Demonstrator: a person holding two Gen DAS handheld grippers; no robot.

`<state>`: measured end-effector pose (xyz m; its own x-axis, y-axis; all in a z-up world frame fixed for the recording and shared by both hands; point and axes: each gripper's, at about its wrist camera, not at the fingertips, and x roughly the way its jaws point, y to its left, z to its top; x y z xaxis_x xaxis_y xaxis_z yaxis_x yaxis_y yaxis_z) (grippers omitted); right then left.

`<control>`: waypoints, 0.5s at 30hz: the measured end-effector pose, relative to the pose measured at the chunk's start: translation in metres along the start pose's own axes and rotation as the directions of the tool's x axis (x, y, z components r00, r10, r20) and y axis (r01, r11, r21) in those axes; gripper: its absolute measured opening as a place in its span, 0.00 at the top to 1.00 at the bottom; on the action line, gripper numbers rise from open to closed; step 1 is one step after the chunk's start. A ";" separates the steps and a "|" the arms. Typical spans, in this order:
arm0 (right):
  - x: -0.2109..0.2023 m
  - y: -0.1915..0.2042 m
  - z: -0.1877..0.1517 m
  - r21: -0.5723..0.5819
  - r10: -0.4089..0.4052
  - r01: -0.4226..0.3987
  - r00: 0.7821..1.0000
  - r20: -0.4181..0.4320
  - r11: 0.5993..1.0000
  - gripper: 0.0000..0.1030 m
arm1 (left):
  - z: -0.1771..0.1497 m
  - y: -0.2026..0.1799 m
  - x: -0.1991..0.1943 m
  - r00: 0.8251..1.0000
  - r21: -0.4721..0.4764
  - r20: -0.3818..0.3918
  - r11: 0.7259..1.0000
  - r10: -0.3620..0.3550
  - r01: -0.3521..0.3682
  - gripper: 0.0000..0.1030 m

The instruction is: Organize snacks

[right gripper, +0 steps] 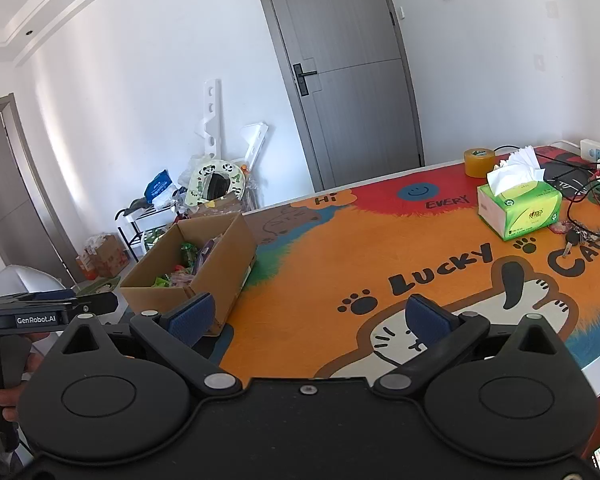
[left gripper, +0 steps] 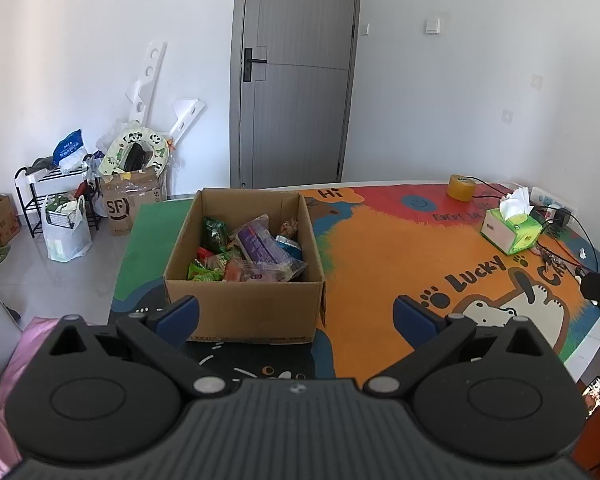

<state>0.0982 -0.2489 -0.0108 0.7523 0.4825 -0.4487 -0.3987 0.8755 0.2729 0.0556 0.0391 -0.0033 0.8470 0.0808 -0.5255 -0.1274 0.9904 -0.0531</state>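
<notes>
A brown cardboard box [left gripper: 244, 264] stands upright with its top open on the left part of the colourful cartoon mat [left gripper: 380, 264], one corner over the mat's green patch. Inside lies a loose heap of snack packets [left gripper: 248, 256]: green wrappers [left gripper: 204, 274] toward the near left, a purple pack [left gripper: 260, 244] tilted across the middle, a clear pouch [left gripper: 272, 270] (contents hard to make out) against the near wall.

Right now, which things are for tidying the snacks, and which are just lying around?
For the job:
cardboard box
snack packets inside it
left hand-held gripper, open
right hand-held gripper, open

Just lying about:
tissue box
tape roll
keys
cables
</notes>
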 end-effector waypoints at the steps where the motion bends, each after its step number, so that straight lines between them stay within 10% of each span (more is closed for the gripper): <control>1: 0.000 0.000 0.000 0.000 0.000 0.000 1.000 -0.001 1.000 0.00 | -0.001 0.000 0.001 1.000 0.000 0.001 1.000 0.000 0.000 0.01; 15: 0.000 0.001 0.000 -0.005 0.003 -0.003 1.000 0.000 1.000 0.00 | -0.002 0.000 0.000 1.000 0.000 0.004 1.000 -0.005 0.005 0.01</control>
<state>0.0977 -0.2482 -0.0107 0.7511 0.4854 -0.4474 -0.4038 0.8740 0.2703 0.0549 0.0388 -0.0047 0.8496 0.0768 -0.5218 -0.1237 0.9907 -0.0557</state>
